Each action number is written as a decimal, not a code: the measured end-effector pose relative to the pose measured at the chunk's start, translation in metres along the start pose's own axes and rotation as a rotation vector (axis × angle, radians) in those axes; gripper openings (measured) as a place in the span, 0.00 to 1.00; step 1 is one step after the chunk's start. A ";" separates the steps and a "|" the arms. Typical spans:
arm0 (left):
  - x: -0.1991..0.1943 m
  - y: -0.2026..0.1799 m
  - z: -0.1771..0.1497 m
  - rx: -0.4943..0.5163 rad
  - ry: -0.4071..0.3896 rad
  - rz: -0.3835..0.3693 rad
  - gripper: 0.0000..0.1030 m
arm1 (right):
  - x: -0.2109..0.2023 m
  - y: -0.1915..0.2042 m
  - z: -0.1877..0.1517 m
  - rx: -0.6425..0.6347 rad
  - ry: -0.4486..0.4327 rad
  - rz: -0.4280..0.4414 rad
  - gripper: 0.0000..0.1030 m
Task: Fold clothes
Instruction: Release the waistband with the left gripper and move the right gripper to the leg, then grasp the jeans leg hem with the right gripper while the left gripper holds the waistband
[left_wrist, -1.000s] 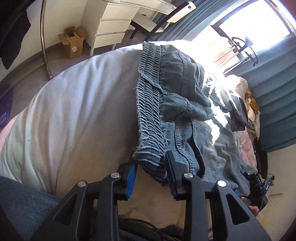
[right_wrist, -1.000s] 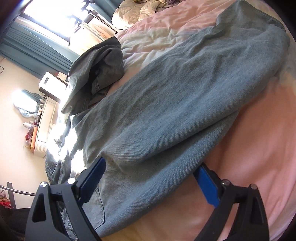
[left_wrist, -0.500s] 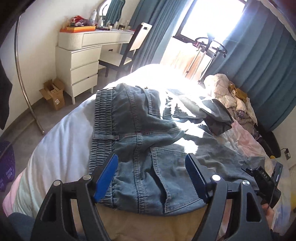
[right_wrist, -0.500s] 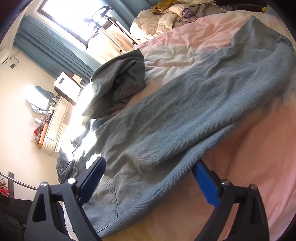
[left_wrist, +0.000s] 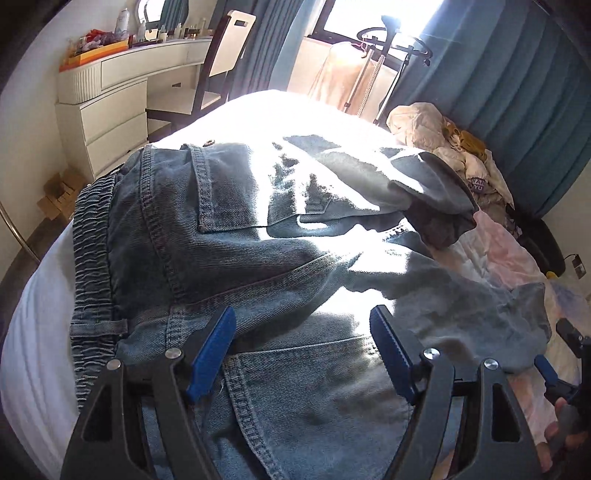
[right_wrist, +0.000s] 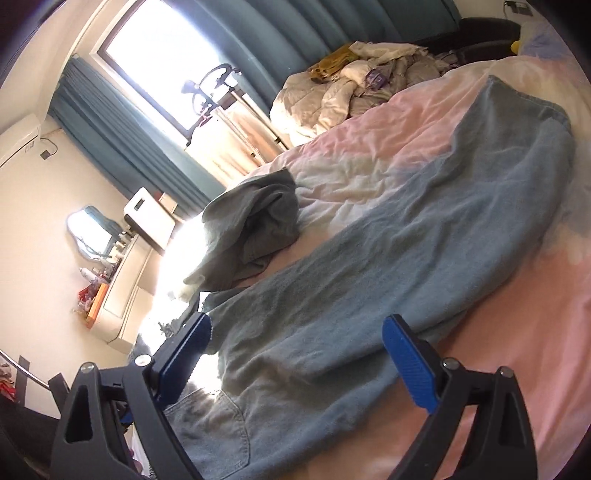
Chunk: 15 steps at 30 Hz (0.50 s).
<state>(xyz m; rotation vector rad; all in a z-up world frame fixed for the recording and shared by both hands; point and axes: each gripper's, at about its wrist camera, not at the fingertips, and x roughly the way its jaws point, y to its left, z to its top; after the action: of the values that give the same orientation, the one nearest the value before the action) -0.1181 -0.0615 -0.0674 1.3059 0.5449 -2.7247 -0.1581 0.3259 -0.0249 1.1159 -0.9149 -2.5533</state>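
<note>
— Jeans (left_wrist: 258, 258) fill the middle of the left wrist view, lying on the bed (left_wrist: 40, 332); where is the waistband?

— Elastic waistband (left_wrist: 92, 266) runs down the left of the frame. Sun glare washes out the denim at upper center, so the folds there are hard to read.

— And the left gripper (left_wrist: 303, 354)?

— Jaws spread wide at the lower edge, over the seat and a back pocket, pinching nothing. Whether the tips touch cloth, I cannot tell.

— The right gripper (right_wrist: 295, 354)?

— Also spread, holding nothing, low in the right wrist view. One leg (right_wrist: 424, 240) stretches toward the upper right; the other (right_wrist: 255, 221) is bunched at center left. The pile of bedding (right_wrist: 351, 85) behind is a jumble at the top.
</note>
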 end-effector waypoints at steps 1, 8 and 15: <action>0.002 0.002 0.000 0.006 -0.001 0.004 0.74 | 0.014 0.005 0.011 -0.006 0.015 0.029 0.93; 0.018 0.030 0.013 -0.055 0.044 -0.018 0.74 | 0.146 0.034 0.113 -0.036 0.036 0.125 0.92; 0.034 0.057 0.028 -0.145 0.033 -0.056 0.74 | 0.265 -0.005 0.157 0.110 0.060 -0.005 0.93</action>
<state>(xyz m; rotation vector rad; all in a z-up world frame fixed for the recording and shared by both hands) -0.1479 -0.1216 -0.0937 1.3216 0.7767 -2.6535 -0.4541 0.2920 -0.1029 1.2192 -1.0503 -2.4852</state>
